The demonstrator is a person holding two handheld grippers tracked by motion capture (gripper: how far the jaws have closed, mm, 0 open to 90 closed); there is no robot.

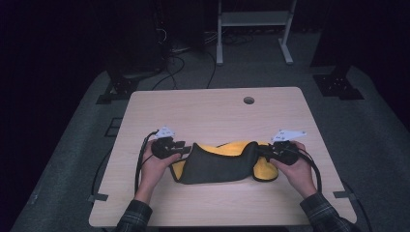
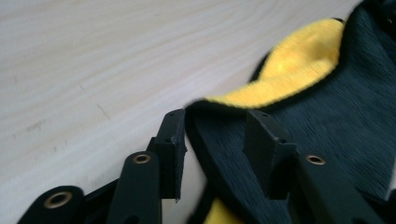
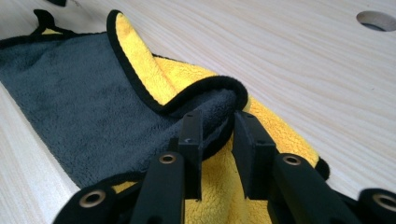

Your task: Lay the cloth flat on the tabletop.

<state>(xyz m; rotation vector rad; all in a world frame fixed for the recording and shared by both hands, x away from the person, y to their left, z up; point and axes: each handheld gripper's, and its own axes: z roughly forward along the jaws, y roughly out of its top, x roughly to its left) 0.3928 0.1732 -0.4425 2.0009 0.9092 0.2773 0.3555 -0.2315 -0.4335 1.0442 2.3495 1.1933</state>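
Letting go of the folded microfiber cloth [image 1: 217,164], we hold each hand-held gripper, left [image 1: 186,149] and right [image 1: 261,151], with jaws apart astride its corners; next we withdraw both.

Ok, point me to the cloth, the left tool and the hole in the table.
cloth [image 1: 217,166], high view, grey outer face.
left tool [image 2: 212,133], left gripper view, midway between its tips.
hole [image 1: 249,100], high view, its centre.
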